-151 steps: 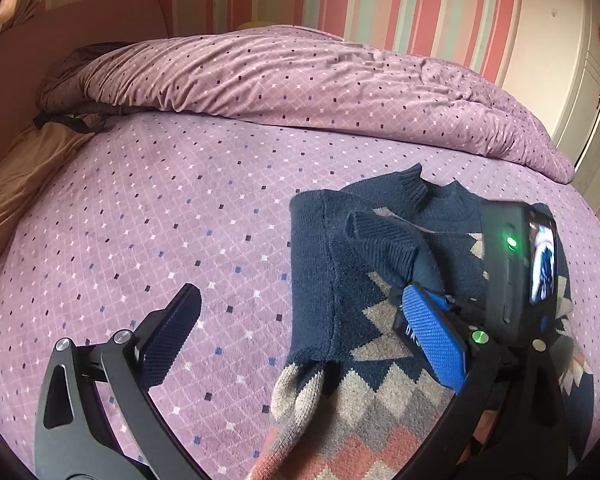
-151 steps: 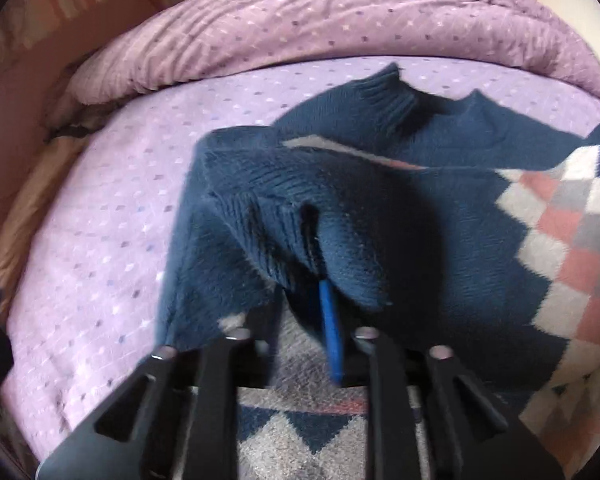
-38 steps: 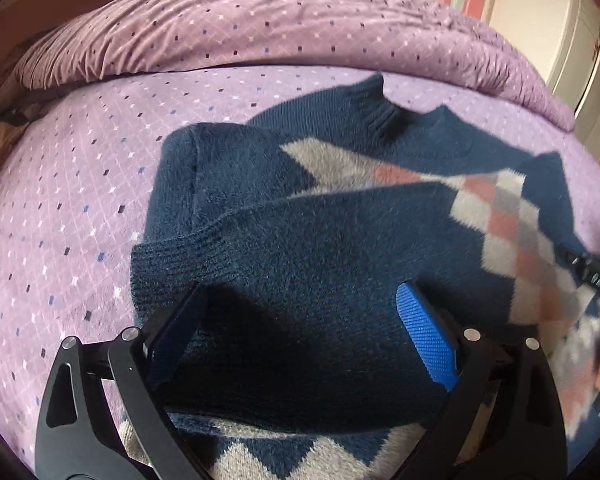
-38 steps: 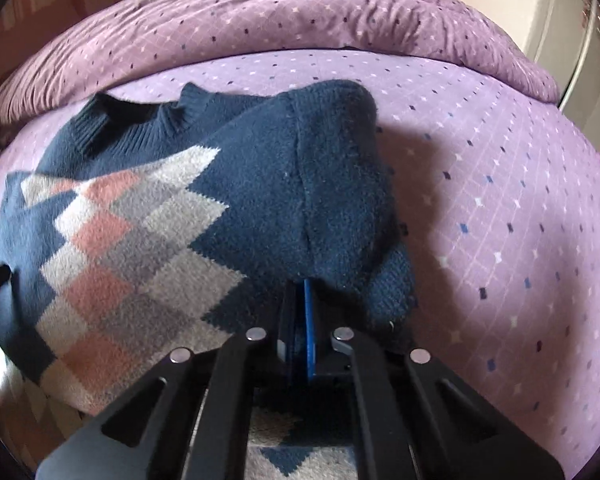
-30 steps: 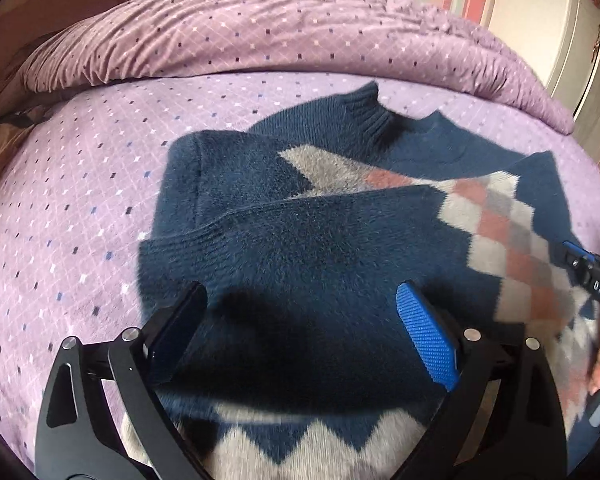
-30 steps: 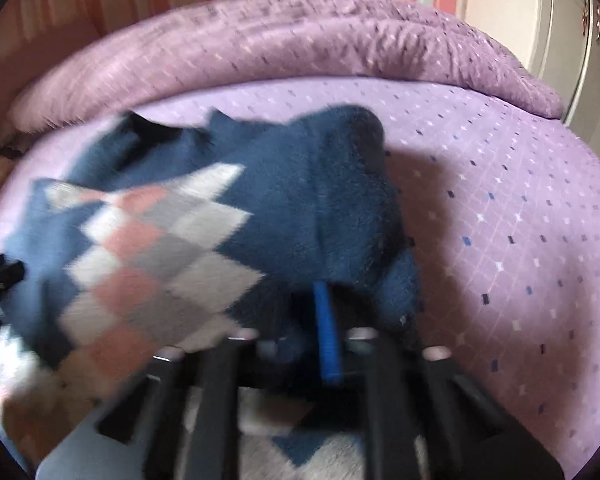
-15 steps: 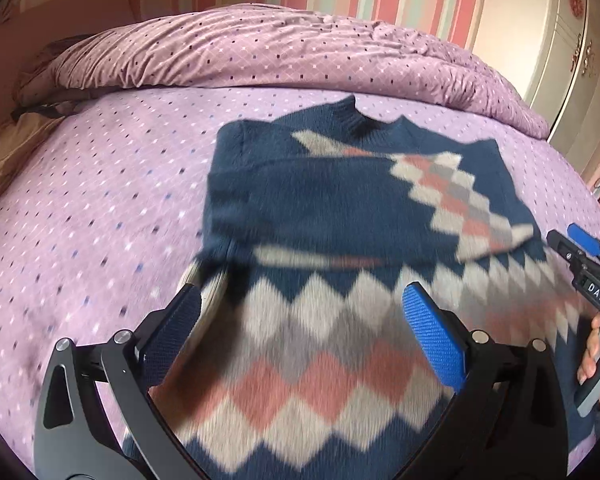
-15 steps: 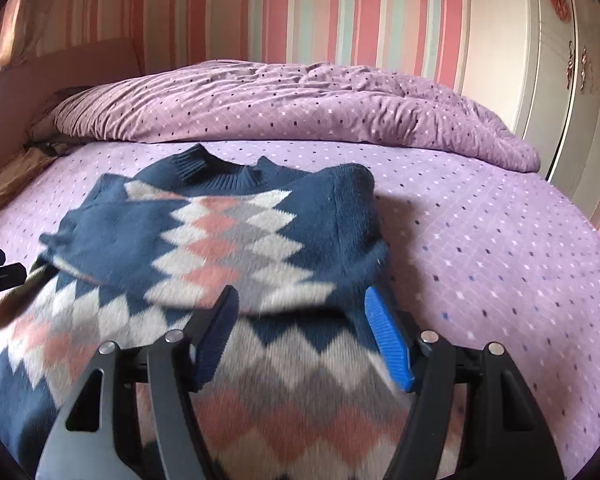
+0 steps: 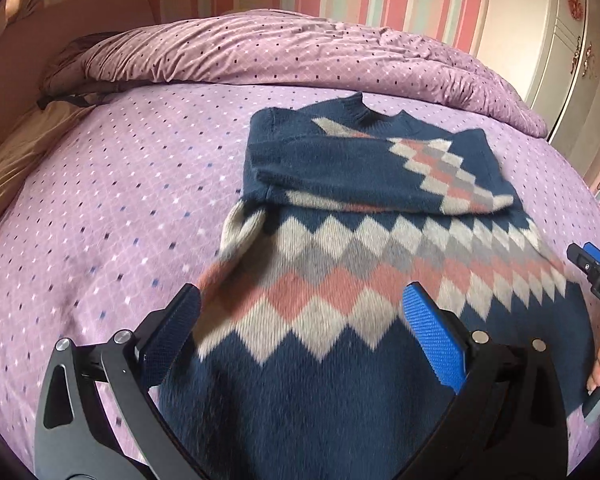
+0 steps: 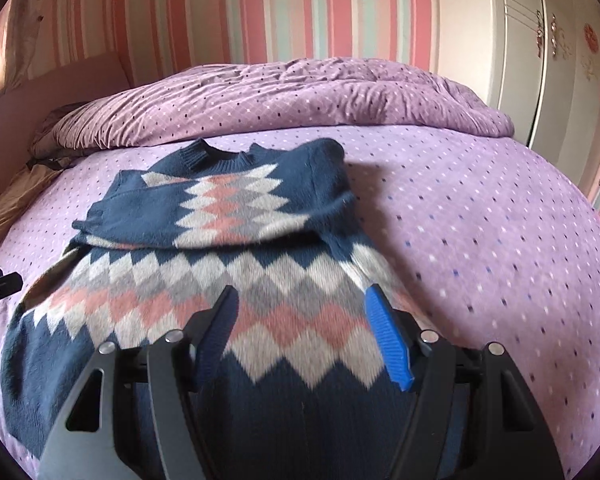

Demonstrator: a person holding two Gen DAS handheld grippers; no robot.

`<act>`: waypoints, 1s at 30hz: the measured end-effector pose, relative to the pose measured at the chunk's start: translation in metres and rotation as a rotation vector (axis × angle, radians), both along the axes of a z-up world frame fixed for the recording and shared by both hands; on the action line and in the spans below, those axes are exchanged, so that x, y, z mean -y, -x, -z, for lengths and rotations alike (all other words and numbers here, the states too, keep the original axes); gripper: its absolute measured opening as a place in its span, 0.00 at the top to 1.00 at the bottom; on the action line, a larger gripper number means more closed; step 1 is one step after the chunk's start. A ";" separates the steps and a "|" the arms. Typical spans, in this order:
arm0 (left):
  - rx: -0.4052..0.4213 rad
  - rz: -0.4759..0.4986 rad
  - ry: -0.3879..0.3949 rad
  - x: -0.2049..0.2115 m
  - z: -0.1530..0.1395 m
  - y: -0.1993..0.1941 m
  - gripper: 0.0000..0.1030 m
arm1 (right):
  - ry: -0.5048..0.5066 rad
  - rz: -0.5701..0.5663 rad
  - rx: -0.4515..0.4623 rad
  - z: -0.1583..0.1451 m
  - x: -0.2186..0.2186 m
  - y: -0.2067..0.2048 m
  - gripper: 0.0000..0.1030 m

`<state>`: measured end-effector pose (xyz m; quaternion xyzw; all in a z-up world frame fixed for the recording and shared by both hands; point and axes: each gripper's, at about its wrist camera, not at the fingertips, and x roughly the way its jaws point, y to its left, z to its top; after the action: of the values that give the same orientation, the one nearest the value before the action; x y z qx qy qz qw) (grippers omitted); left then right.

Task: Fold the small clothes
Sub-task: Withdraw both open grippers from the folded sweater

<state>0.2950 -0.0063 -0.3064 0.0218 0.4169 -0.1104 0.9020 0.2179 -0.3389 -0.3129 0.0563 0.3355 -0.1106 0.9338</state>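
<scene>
At the bottom of each wrist view your tongs hang empty: the left gripper [image 9: 300, 320] gapes wide, the right gripper [image 10: 304, 324] has just been opening, partly spread, nothing between its pads. The sweater [image 9: 380, 280] lies mid-frame on the bedsheet [image 9: 120, 200], both sleeves [image 9: 340, 172] crossed over the chest. Grab one layer of hem and those loose sleeves may slide askew. The bunched duvet [image 10: 300, 100], upper frame, crowds the collar.
</scene>
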 end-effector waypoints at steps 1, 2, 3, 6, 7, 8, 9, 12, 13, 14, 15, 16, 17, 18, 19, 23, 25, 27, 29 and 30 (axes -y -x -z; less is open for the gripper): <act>-0.001 0.001 -0.004 -0.001 0.001 0.003 0.03 | 0.001 0.006 -0.007 0.001 -0.001 0.007 0.35; 0.000 0.000 -0.008 -0.002 0.001 0.008 0.03 | -0.002 0.008 -0.008 0.001 -0.002 0.011 0.35; -0.001 -0.003 -0.009 -0.004 0.002 0.014 0.03 | -0.007 0.010 -0.009 0.002 -0.002 0.016 0.35; -0.016 -0.013 0.008 -0.012 0.004 0.027 0.03 | -0.009 0.017 -0.023 0.006 -0.004 0.029 0.35; -0.019 -0.015 0.012 -0.014 0.005 0.030 0.03 | -0.009 0.017 -0.028 0.008 -0.006 0.034 0.35; -0.023 -0.017 0.015 -0.016 0.006 0.034 0.03 | -0.009 0.019 -0.034 0.009 -0.007 0.038 0.35; -0.025 -0.021 0.016 -0.018 0.006 0.038 0.03 | -0.011 0.019 -0.038 0.009 -0.007 0.041 0.35; -0.031 -0.033 0.029 -0.025 0.007 0.048 0.03 | -0.007 0.020 -0.040 0.009 -0.011 0.054 0.35; -0.032 -0.035 0.036 -0.027 0.006 0.051 0.03 | -0.005 0.022 -0.040 0.009 -0.012 0.059 0.35; -0.034 -0.037 0.040 -0.028 0.006 0.054 0.03 | -0.007 0.023 -0.040 0.008 -0.012 0.064 0.35; -0.035 -0.041 0.041 -0.030 0.006 0.058 0.03 | -0.009 0.024 -0.039 0.008 -0.013 0.068 0.35; -0.041 -0.047 0.043 -0.033 0.006 0.063 0.03 | -0.008 0.022 -0.039 0.007 -0.014 0.072 0.35; -0.045 -0.051 0.048 -0.036 0.006 0.067 0.03 | -0.003 0.021 -0.038 0.007 -0.016 0.077 0.35; -0.048 -0.055 0.052 -0.038 0.007 0.070 0.03 | 0.003 0.022 -0.037 0.006 -0.018 0.082 0.35; -0.055 -0.059 0.055 -0.041 0.009 0.074 0.03 | 0.005 0.024 -0.036 0.007 -0.019 0.086 0.35; -0.083 -0.076 0.069 -0.051 0.017 0.090 0.03 | -0.018 0.032 -0.042 0.012 -0.019 0.105 0.35; -0.095 -0.076 0.091 -0.055 0.021 0.100 0.03 | -0.033 0.034 -0.049 0.016 -0.021 0.112 0.35; -0.103 -0.086 0.129 -0.060 0.023 0.109 0.03 | -0.039 0.034 -0.052 0.018 -0.023 0.118 0.35; -0.115 -0.087 0.166 -0.064 0.026 0.115 0.03 | -0.037 0.034 -0.052 0.018 -0.025 0.125 0.35; -0.122 -0.093 0.178 -0.066 0.027 0.119 0.03 | -0.039 0.034 -0.052 0.017 -0.026 0.129 0.35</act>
<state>0.1761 0.0597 -0.3338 -0.0845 0.4603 -0.1059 0.8774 0.0886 -0.3130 -0.3302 0.0773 0.3609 -0.1215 0.9214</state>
